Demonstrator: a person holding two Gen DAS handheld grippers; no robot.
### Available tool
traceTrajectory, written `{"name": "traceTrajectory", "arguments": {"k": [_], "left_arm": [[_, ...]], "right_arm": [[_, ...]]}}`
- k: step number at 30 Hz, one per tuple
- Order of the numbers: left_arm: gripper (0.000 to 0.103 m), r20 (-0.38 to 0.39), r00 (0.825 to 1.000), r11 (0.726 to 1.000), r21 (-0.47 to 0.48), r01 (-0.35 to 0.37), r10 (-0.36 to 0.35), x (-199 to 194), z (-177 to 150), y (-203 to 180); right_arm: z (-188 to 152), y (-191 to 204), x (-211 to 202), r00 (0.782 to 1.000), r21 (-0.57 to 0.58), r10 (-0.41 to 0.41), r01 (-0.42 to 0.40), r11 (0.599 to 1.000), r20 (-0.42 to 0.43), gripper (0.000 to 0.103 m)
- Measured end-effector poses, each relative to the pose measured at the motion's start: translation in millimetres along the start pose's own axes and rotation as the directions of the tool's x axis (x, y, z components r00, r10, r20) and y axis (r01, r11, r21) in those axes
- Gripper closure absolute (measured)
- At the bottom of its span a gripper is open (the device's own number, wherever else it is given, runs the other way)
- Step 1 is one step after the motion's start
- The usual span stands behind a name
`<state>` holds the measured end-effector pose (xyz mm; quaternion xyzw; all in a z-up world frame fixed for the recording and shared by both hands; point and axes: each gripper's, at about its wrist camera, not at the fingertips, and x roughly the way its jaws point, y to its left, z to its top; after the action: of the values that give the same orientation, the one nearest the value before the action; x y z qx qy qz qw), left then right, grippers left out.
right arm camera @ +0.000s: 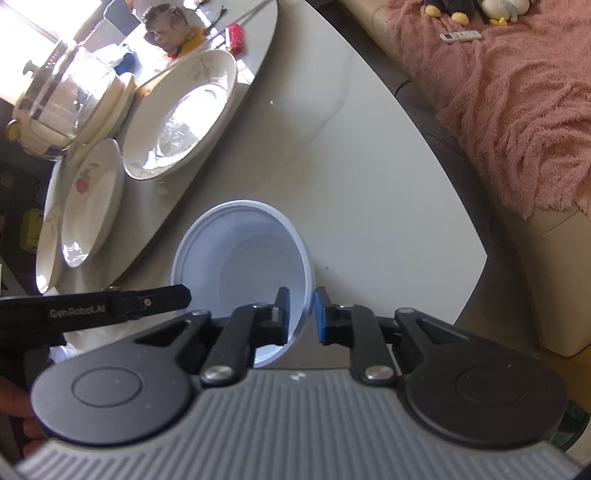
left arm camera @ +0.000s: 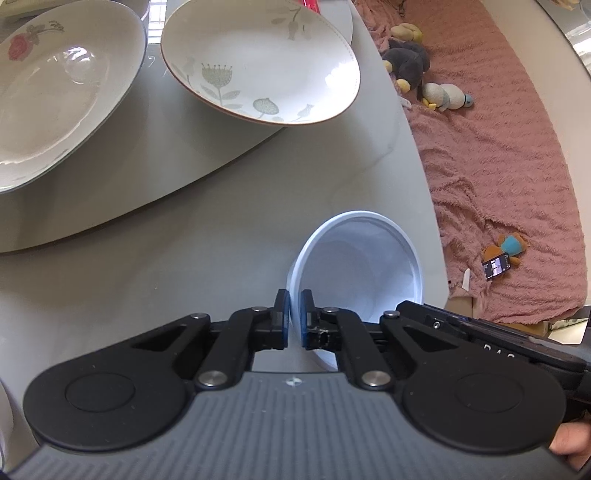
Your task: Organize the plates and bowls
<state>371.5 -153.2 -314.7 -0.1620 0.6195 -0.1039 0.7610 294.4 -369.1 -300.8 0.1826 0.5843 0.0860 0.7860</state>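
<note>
A pale blue plastic bowl [left arm camera: 365, 266] stands near the table's edge; it also shows in the right wrist view [right arm camera: 243, 258]. My left gripper [left arm camera: 294, 317] is shut on its left rim. My right gripper [right arm camera: 301, 314] straddles the bowl's right rim, one finger inside and one outside, with a small gap at the outer pad, so it reads as open. A floral bowl [left arm camera: 266, 62] and a rose plate [left arm camera: 55, 96] sit on the glass turntable [left arm camera: 177, 162]. In the right wrist view the floral bowl [right arm camera: 184, 114] and stacked rose plates [right arm camera: 88, 203] lie to the left.
A lidded glass pot [right arm camera: 70, 92] stands behind the plates. The grey table [right arm camera: 369, 166] ends at a curved edge on the right. Beyond it is a sofa with a pink blanket [left arm camera: 498, 147], plush toys [left arm camera: 410, 59] and a remote [right arm camera: 461, 36].
</note>
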Motion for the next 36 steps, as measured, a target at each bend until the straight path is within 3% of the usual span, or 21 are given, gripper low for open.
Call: {"name": "traceTrajectory", "arguments": {"k": [22, 36], "left_arm": [[0.096, 0.063, 0.996, 0.998, -0.008, 0.055, -0.055, -72.3, -15.7, 14.3], [0.096, 0.121, 0.987, 0.993, -0.045, 0.113, -0.107, -129.8, -26.3, 44.5]], "right_arm": [[-4.1, 37.7, -51.5, 0.998, -0.026, 0.062, -0.062, 0.998, 0.011, 0.086], [-13.1, 77.2, -66.6, 0.997, -0.074, 0.078, -0.077, 0.994, 0.009, 0.086]]}}
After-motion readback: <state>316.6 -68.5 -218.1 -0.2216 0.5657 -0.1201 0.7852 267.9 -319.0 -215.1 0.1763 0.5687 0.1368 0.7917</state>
